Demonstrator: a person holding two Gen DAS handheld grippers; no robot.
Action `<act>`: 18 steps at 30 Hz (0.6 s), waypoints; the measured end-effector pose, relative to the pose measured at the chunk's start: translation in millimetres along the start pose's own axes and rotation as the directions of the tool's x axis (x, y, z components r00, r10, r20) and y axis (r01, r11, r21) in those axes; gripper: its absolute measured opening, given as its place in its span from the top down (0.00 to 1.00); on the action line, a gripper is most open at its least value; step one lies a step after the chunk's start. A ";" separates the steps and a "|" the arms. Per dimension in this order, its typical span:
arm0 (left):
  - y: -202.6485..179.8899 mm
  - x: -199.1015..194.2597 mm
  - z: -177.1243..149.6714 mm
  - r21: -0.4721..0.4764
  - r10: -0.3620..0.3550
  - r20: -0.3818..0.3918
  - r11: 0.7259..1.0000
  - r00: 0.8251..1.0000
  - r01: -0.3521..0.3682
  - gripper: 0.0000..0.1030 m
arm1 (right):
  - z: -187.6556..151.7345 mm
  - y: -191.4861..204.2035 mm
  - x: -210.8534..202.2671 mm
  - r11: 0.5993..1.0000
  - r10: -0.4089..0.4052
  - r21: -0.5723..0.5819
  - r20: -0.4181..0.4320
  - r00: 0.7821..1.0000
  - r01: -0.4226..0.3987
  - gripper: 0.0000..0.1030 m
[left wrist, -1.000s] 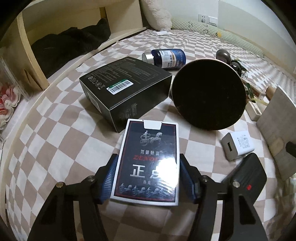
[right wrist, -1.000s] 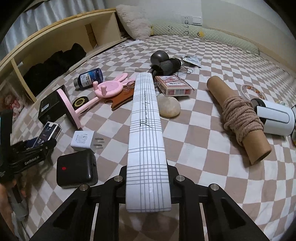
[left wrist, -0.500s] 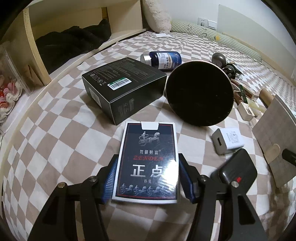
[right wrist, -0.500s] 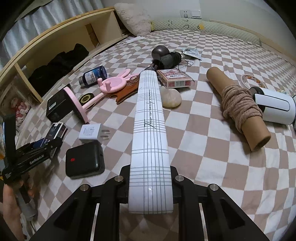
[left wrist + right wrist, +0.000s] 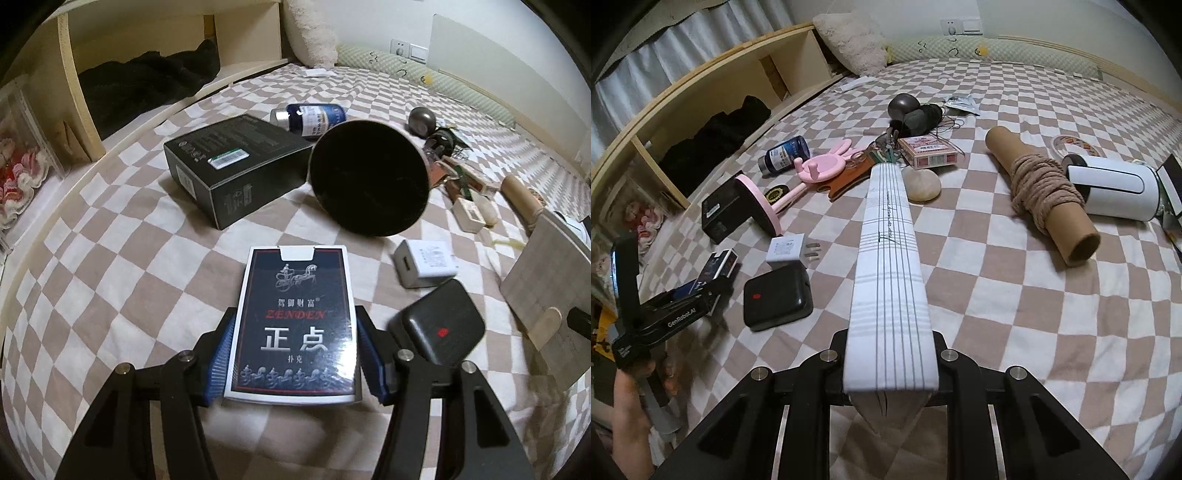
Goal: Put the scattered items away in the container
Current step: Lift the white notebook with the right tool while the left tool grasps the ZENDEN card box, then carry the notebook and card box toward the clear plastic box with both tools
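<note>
Left gripper (image 5: 293, 354) is clamping a card deck (image 5: 295, 325) by its long sides for carrying; right gripper (image 5: 890, 363) is pinching the plaid container's (image 5: 890, 266) rim, holding it over the bed (image 5: 1015, 295).

Dim, warm indoor light, soft shadows, glare on the card box (image 5: 295, 325), strong fisheye bending, dark vignetted corners.

The card deck (image 5: 295, 325), a dark blue box printed with a chariot and white characters, is sitting flat and face up between the left gripper's (image 5: 295, 363) blue pads, lifted above the checkered bedding. The container (image 5: 892, 266), a white box with thin grey plaid lines seen edge-on, is sticking straight forward from the right gripper (image 5: 890, 363), which is clamping its near end.
</note>
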State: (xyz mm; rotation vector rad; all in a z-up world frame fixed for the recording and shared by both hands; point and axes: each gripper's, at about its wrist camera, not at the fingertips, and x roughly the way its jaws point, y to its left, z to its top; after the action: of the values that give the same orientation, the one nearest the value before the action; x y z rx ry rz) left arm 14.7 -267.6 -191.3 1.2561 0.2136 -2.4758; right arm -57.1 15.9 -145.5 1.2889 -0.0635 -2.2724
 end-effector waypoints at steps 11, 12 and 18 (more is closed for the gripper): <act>-18.5 -34.8 5.7 0.030 -0.029 0.052 0.999 0.998 0.028 0.42 | -3.1 -4.3 -31.7 1.000 0.005 0.018 0.040 0.999 -0.005 0.80; -21.0 -37.6 5.8 0.036 -0.032 0.054 0.999 0.998 0.030 0.42 | -3.1 -5.3 -34.8 1.000 0.006 0.022 0.043 0.999 -0.006 0.80; -36.6 -54.5 5.8 0.067 -0.051 0.063 0.997 0.997 0.046 0.42 | -4.0 -11.6 -54.0 0.999 0.004 0.052 0.059 0.998 -0.007 0.80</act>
State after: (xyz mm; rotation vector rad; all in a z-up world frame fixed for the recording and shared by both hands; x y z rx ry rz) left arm 26.2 -222.1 -145.0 1.2085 0.1491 -2.5796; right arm -36.5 51.6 -108.6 1.2459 -0.1475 -2.3181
